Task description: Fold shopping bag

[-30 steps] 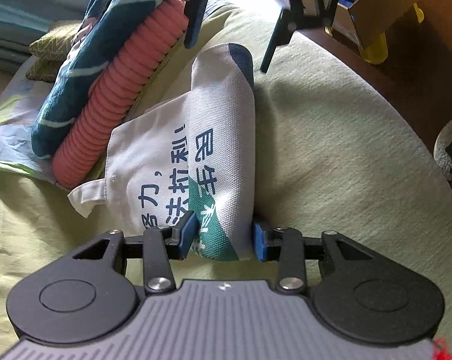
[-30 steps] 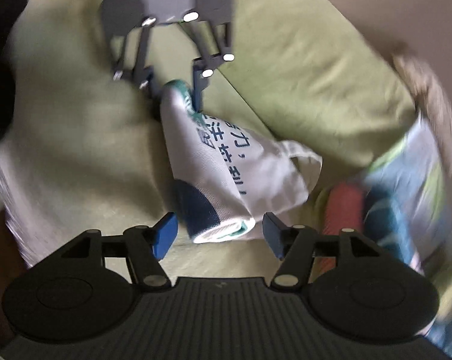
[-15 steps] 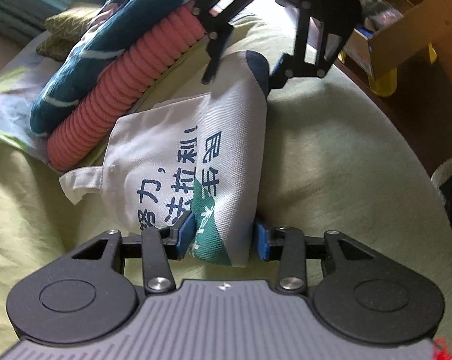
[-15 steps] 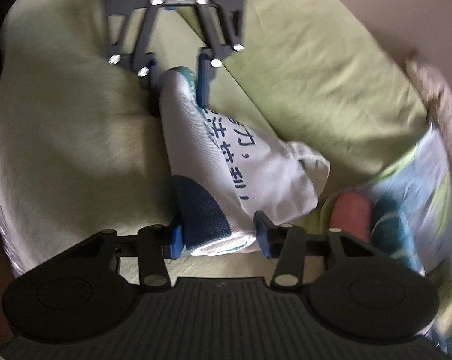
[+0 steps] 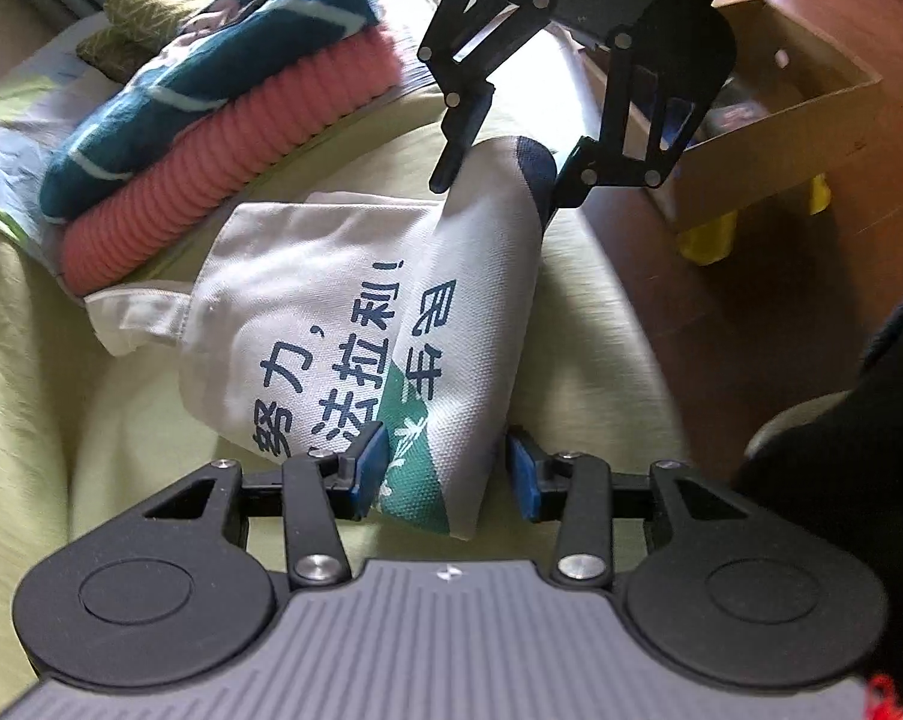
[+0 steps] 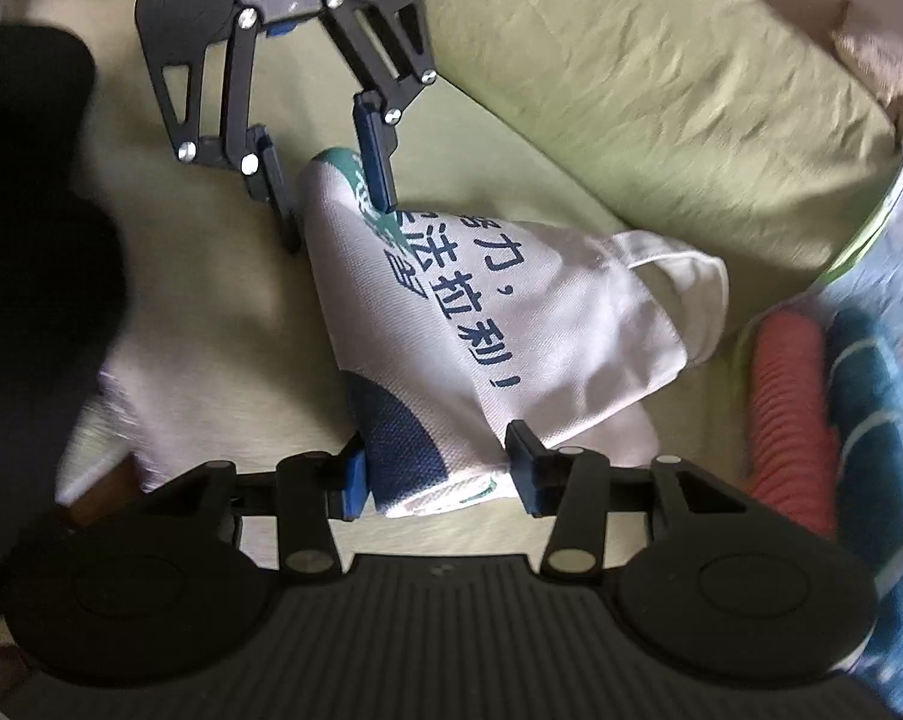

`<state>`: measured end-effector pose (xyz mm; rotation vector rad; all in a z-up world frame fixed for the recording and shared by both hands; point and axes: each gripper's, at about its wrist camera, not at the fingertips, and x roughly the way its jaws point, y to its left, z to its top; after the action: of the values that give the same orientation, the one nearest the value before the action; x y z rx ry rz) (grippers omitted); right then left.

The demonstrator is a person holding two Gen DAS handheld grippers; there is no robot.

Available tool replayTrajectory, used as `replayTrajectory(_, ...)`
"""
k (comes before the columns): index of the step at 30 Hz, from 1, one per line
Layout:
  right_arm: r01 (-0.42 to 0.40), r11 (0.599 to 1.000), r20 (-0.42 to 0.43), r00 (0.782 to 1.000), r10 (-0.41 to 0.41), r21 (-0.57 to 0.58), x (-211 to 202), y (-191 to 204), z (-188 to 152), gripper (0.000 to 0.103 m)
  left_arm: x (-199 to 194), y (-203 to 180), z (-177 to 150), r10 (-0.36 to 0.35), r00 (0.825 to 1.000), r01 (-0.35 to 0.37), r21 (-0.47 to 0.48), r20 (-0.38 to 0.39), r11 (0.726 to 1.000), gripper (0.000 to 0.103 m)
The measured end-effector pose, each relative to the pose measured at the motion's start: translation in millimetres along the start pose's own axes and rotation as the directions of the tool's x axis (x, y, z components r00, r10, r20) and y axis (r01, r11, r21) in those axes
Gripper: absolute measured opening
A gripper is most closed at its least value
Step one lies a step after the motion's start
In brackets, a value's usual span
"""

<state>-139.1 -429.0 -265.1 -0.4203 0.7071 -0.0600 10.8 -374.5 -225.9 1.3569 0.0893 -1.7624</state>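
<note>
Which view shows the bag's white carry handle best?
The right wrist view: the handle shows as an open loop at the shopping bag's far edge, lying on the green cover. In the left wrist view the handle is a flattened strip beside the pink ribbed roll, its loop hidden.

A home: green-sheeted bed (image 5: 595,324), folded towels (image 5: 223,120), cardboard box (image 5: 799,120) on wooden floor.
</note>
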Motion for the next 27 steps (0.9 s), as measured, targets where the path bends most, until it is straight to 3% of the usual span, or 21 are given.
replayTrajectory(5,-0.108,0.975,-0.005,0.994,0.111,0.192,1.6,-30.8,4.9,0.043,-0.6,19.0,1.2,-0.070,0.997,0.069,-0.080,-0.007,0.994,0.048)
replayTrajectory(11,-0.244,0.874,0.022,0.966,0.259,0.420,14.2,-75.9,0.7,0.043,7.9,50.1,6.0,-0.189,0.982,0.183,-0.161,-0.025,0.970,0.048)
replayTrajectory(16,-0.306,0.793,0.053,0.943,0.329,0.526,21.2,-94.4,-5.7,0.043,16.0,64.6,5.7,-0.248,0.968,0.237,-0.195,-0.032,0.952,0.048)
replayTrajectory(27,-0.314,0.799,0.052,0.940,0.336,0.513,19.0,-93.9,-3.8,0.043,28.1,66.1,6.5,-0.260,0.964,0.248,-0.181,-0.047,0.952,0.048)
